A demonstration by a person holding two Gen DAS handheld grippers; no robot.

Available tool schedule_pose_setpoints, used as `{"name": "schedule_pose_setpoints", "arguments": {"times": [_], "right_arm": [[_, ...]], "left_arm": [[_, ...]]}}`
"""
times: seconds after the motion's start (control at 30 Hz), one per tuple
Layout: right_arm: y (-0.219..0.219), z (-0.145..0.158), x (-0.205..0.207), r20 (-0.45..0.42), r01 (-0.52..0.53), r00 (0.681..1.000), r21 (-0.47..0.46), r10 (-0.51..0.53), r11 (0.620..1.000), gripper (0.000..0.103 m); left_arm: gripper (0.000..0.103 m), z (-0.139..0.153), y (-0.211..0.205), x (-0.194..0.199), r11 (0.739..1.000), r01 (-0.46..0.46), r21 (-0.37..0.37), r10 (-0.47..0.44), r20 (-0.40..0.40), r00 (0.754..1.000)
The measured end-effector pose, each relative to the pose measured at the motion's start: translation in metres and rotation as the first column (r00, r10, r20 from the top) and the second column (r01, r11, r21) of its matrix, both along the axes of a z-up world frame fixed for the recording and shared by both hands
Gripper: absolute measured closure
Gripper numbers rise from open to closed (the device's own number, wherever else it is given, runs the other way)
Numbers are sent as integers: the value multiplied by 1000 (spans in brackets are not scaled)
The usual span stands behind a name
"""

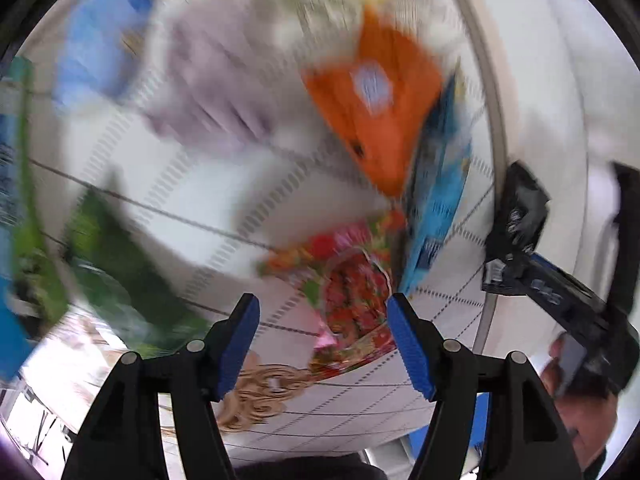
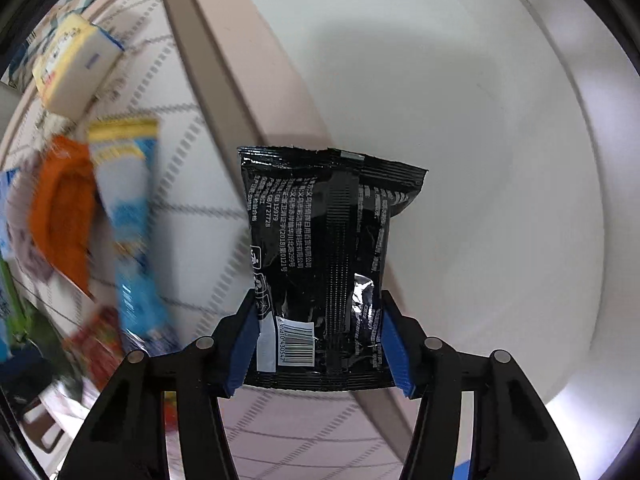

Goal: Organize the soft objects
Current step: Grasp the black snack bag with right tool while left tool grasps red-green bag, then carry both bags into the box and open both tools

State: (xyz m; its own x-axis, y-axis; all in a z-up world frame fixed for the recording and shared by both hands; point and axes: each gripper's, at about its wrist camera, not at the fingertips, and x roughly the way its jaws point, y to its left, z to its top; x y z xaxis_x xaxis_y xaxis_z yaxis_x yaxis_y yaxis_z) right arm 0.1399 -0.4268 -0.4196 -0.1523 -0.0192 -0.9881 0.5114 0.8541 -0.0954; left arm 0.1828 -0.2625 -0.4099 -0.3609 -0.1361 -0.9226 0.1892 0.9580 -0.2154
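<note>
My right gripper (image 2: 316, 340) is shut on a black foil packet (image 2: 324, 248) and holds it above a large white bin (image 2: 460, 120), over its near rim. The packet also shows in the left wrist view (image 1: 520, 208). My left gripper (image 1: 322, 332) is open and empty above a red floral packet (image 1: 348, 280) on the table. The left wrist view is blurred. An orange packet (image 1: 380, 108), a blue packet (image 1: 438, 196), a lilac packet (image 1: 212, 84), a light blue packet (image 1: 100, 40) and a green packet (image 1: 120, 264) lie on the white patterned cloth (image 1: 220, 184).
A yellow-and-white pack (image 2: 76, 66) lies at the far left of the table in the right wrist view. The bin's rim (image 1: 492, 100) runs along the right side of the table. A person's hand (image 1: 576, 400) holds the right gripper.
</note>
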Motion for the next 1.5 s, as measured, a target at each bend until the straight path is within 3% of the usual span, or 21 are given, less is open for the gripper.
{"name": "schedule_pose_setpoints", "arguments": {"times": [0.17,0.3,0.37,0.43,0.67,0.83,0.9,0.97,1.03,1.07,1.1,1.13,1.17,1.23,1.27,1.37,1.5], "right_arm": [[21,3,-21,7,24,1000,5,-24,1000,43],[42,1,-32,14,37,999,1,-37,999,43],[44,-3,-35,18,37,999,-5,-36,999,43],[49,-10,-35,23,40,999,-3,-40,999,44],[58,-1,-53,57,43,997,27,-44,999,53],[99,25,-78,105,21,994,38,-25,999,54],[112,42,-90,133,9,991,58,-17,998,55],[123,62,-92,164,-13,986,77,0,997,55],[149,84,-89,203,-51,979,95,31,994,55],[170,99,-89,231,-79,971,104,53,991,55],[152,123,-86,248,-99,966,112,69,989,55],[170,140,-83,276,-135,956,120,98,984,55],[155,149,-76,294,-154,949,127,111,980,55],[188,185,-66,348,-227,922,136,168,964,55],[181,192,-52,365,-250,912,139,185,958,55],[203,251,-61,426,-347,868,156,254,925,55],[280,273,-33,459,-445,827,183,324,877,55]], "left_arm": [[36,-29,-4,-10,999,-35,3,36,-6,999],[37,-34,-21,-14,998,40,45,-43,63,997],[51,-33,-24,-22,994,77,72,-84,99,992],[56,-31,-33,-28,992,100,76,-109,124,986],[60,10,-14,-45,989,134,56,-143,196,970],[61,41,6,-60,991,130,9,-129,242,962],[61,60,18,-63,992,122,-11,-114,269,956],[61,103,16,-50,994,100,-38,-84,297,951],[61,127,30,-49,996,70,-63,-46,329,943],[61,141,40,-48,996,53,-72,-25,345,938],[61,157,56,-45,996,38,-79,-6,369,930],[61,172,58,-43,996,30,-82,4,382,924],[61,187,70,-37,996,16,-88,21,399,917],[61,215,104,-24,995,-14,-95,53,428,902],[61,211,109,-19,995,-22,-97,62,435,898],[61,238,159,-7,995,-57,-87,91,462,882],[61,249,231,16,993,-105,-53,118,482,868]]}}
